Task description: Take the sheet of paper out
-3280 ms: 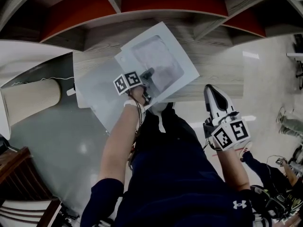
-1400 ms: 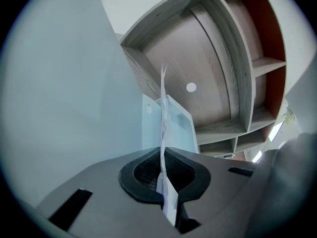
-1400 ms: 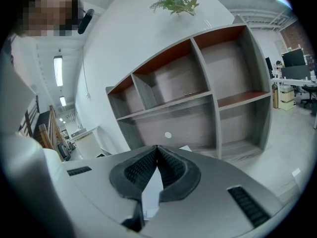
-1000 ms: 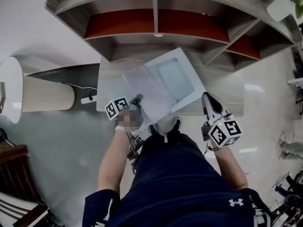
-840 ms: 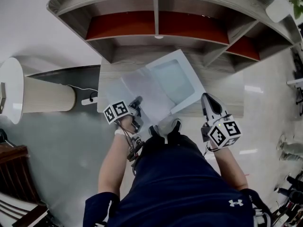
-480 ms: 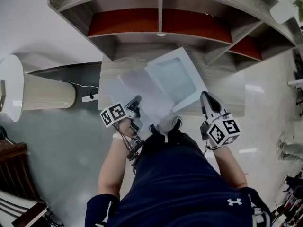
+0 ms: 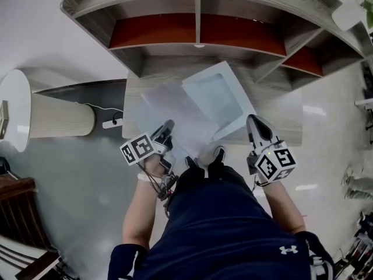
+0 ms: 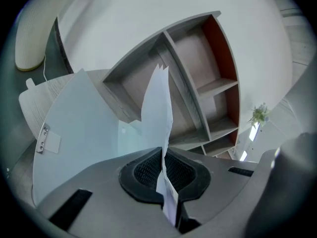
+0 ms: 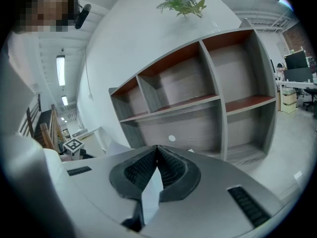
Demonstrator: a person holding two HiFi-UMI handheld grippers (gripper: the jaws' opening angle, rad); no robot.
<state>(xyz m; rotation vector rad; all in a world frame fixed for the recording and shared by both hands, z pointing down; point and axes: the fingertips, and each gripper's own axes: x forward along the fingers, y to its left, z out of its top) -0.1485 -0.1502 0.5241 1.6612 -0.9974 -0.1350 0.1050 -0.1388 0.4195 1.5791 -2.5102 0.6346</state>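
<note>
**On the wood-grain surface [image 7: 274,107]: drawing the sheet clear without tearing it**

The surface stands in front of a grey shelf unit [image 7: 198,34] with red-backed compartments. On it lie a white windowed cover [image 7: 218,95] and a pale translucent plastic sleeve [image 7: 137,118].

The sheet of paper [image 7: 178,112] runs between them. Its near edge is raised off the surface and clamped in the left hand-held gripper [image 7: 168,126], whose jaws are pressed flat on it. In the left gripper view the sheet stands up from the pads and bends under its own weight. From the head view I cannot tell whether its far end is free of the cover.

The right hand-held gripper [image 7: 254,121] hovers just beside the cover's near corner. Its jaws are together, and nothing shows beyond their tips.

The step in hand looks like the pull-out itself. It would go best as one steady draw toward the person, along the sheet's own length, since a sideways tug could crease it or tear it at the pads. The grip is on an edge only, so a slow pull is safer. If the cover starts to slide, the right hand-held gripper is well placed to press that corner down.
</note>
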